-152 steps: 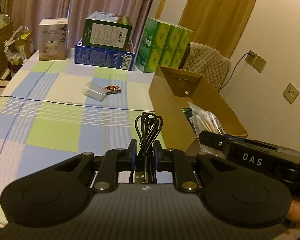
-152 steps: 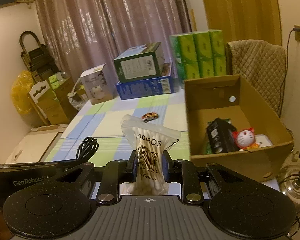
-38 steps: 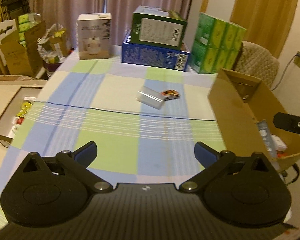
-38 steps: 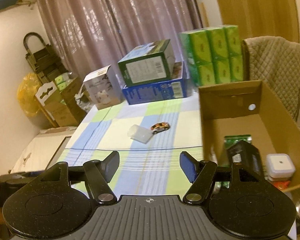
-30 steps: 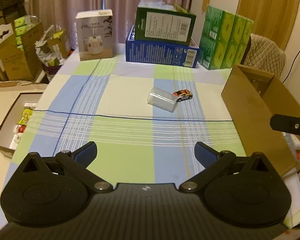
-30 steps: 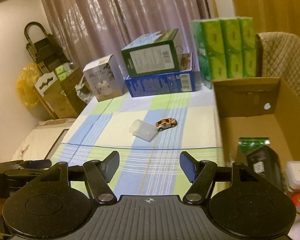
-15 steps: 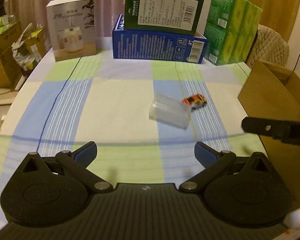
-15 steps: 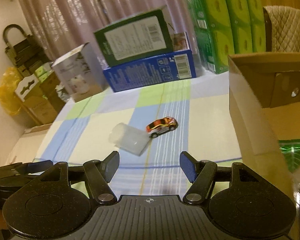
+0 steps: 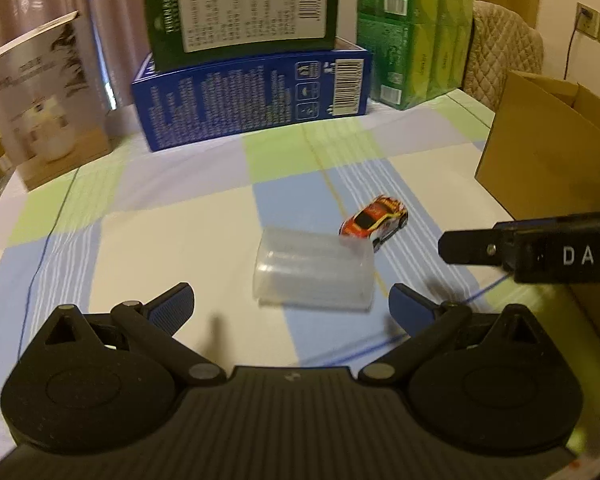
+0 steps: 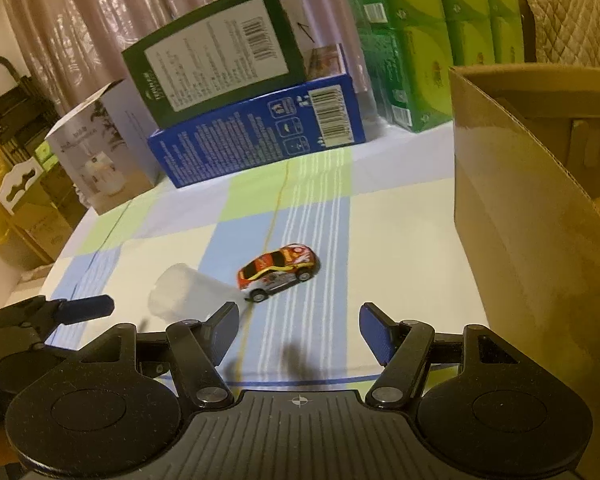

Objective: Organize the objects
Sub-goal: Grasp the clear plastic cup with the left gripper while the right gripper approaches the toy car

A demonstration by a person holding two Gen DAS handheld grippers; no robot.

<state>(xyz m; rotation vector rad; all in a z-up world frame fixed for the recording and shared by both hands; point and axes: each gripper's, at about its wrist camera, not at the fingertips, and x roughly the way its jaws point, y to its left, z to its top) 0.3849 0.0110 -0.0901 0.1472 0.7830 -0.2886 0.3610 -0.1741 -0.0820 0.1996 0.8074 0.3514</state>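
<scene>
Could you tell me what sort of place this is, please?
Probably a room at home: pink window curtains, a quilted beige chair cover, and a checked blue-and-green tablecloth with stacked retail boxes.

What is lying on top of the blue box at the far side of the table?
A dark green box with a white printed label sits on the blue box. In the right wrist view it sits askew. The blue box's lid beneath it is mostly covered.
</scene>
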